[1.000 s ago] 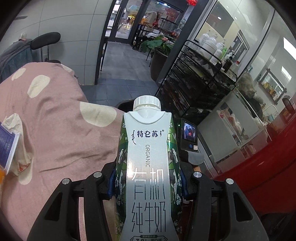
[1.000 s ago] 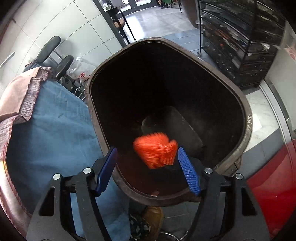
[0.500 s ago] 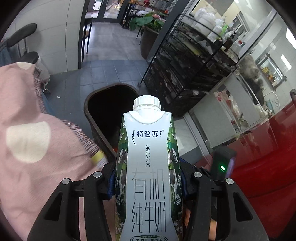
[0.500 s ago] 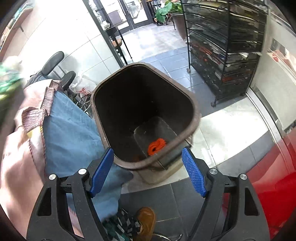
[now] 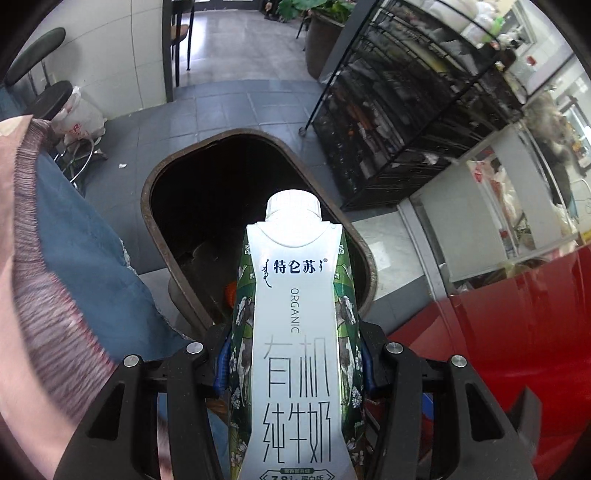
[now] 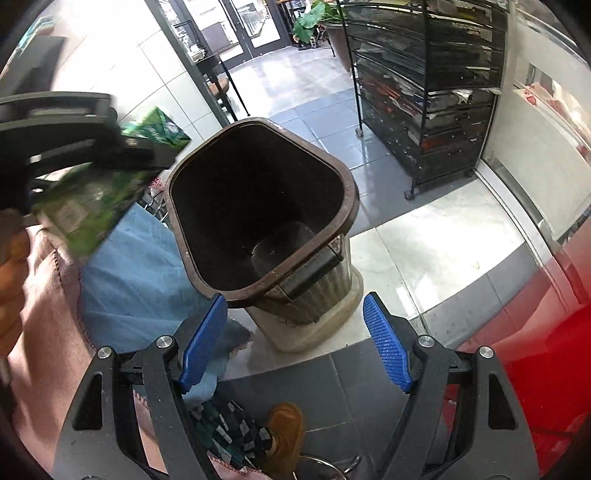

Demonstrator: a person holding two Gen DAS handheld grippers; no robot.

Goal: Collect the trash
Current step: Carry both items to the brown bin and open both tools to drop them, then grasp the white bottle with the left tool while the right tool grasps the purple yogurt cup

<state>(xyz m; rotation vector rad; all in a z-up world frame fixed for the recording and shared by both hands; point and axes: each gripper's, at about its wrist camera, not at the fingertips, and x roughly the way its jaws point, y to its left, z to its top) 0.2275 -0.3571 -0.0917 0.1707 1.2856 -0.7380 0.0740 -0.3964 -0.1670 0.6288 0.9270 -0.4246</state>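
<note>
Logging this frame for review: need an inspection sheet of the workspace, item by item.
Surface: grey and white tiled floor; cloth-covered edge, pink over blue, at left.
Job's things: white-and-green milk carton with white cap; open brown plastic trash bin on the floor; small orange item inside it.
Clutter: white plastic bag by a stool.
Grippers: left gripper shut on the carton, above the bin's mouth; right gripper open, nothing between its blue pads.
Cables: nothing seen.
Surroundings: black wire rack, potted plant, glossy red panel, glass doors.
</note>
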